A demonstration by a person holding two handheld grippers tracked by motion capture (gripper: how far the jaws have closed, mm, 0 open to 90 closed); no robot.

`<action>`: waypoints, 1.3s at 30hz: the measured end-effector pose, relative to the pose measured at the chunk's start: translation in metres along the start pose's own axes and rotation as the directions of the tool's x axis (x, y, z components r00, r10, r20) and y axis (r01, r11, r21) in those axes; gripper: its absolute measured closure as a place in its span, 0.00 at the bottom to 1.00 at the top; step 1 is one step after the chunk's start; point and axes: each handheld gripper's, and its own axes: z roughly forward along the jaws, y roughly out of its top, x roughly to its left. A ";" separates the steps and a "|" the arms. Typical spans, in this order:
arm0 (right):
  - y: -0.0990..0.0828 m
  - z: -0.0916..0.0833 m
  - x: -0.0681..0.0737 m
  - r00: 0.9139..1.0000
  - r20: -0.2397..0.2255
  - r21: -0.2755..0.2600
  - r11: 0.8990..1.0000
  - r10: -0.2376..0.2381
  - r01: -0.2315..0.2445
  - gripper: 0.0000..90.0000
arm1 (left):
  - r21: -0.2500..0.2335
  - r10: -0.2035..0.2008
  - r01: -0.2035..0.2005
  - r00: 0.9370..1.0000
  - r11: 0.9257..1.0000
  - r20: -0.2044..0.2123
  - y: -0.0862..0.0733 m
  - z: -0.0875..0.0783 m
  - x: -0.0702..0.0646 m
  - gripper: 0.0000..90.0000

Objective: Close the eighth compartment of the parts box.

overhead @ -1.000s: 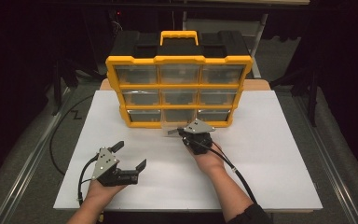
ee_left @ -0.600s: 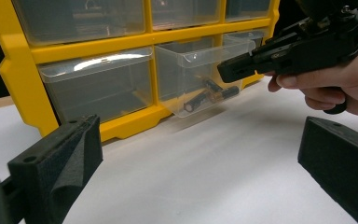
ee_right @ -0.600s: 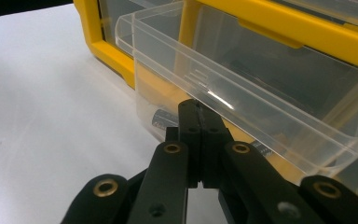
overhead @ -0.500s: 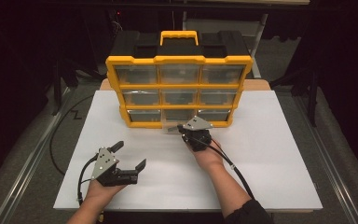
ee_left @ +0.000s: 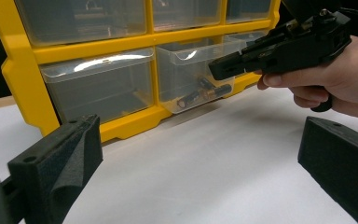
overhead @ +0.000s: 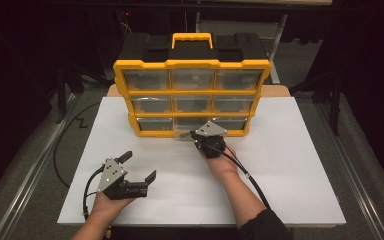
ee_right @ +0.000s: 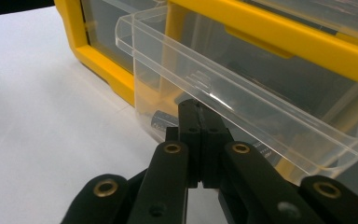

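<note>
Clear plastic drawer (ee_left: pixel 196 74), the middle one of the bottom row in the yellow-framed organiser cabinet (overhead: pixel 191 95), juts partly out over the white tabletop (overhead: pixel 290 170), with batteries (ee_left: pixel 204 93) lying inside. Right gripper (overhead: pixel 196 135) has its jaws pressed together, tips touching the drawer's front lip. Left gripper (overhead: pixel 139 167) rests nearer the table's front edge, jaws wide apart and holding nothing, well apart from the cabinet. Bare white surface spreads broadly to both sides and in front. Dark floor and black surroundings ring the table.

Yellow organizer (overhead: pixel 192 97) ahead; bare table (overhead: pixel 300 190) elsewhere
</note>
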 end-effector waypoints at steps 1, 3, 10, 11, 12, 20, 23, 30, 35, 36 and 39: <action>0.000 0.001 0.000 1.000 0.001 -0.001 1.000 0.000 0.000 1.00 | 0.001 0.000 0.000 1.000 1.000 -0.001 0.000 0.000 0.000 0.01; 0.001 0.002 -0.001 1.000 0.007 0.002 1.000 0.001 -0.001 1.00 | 0.002 0.000 0.000 1.000 1.000 -0.002 0.000 0.000 0.000 0.01; 0.006 0.010 -0.004 1.000 0.026 0.014 1.000 -0.003 0.003 1.00 | -0.004 -0.005 0.005 1.000 1.000 -0.002 0.000 0.000 0.001 0.01; 0.006 0.011 -0.004 1.000 0.028 0.014 1.000 -0.004 0.003 1.00 | -0.005 -0.007 0.007 1.000 1.000 -0.001 0.000 0.000 0.001 0.01; 0.007 0.011 -0.005 1.000 0.030 0.013 1.000 -0.001 0.000 1.00 | -0.006 -0.007 0.007 1.000 1.000 -0.001 0.000 0.000 0.001 0.01; 0.009 0.017 -0.008 0.999 0.053 0.016 1.000 -0.004 0.003 1.00 | -0.005 -0.010 0.010 1.000 1.000 -0.001 0.000 0.000 0.001 0.01; 0.011 0.020 -0.008 0.998 0.058 0.018 1.000 -0.007 0.005 1.00 | -0.005 -0.009 0.009 1.000 1.000 0.000 0.000 -0.001 0.001 0.01; 0.013 0.025 -0.011 0.997 0.075 0.022 1.000 -0.007 0.006 1.00 | -0.007 -0.011 0.011 1.000 1.000 0.001 0.000 -0.002 0.002 0.01; 0.015 0.028 -0.012 0.996 0.084 0.025 1.000 -0.006 0.004 1.00 | -0.008 -0.011 0.011 1.000 1.000 0.003 0.000 -0.002 0.002 0.01; 0.015 0.028 -0.012 0.996 0.086 0.026 1.000 -0.006 0.003 1.00 | -0.008 -0.011 0.011 1.000 1.000 0.002 0.000 -0.002 0.002 0.01; 0.015 0.028 -0.013 0.996 0.085 0.027 1.000 -0.009 0.007 1.00 | -0.008 -0.012 0.012 1.000 1.000 0.002 0.000 -0.002 0.001 0.01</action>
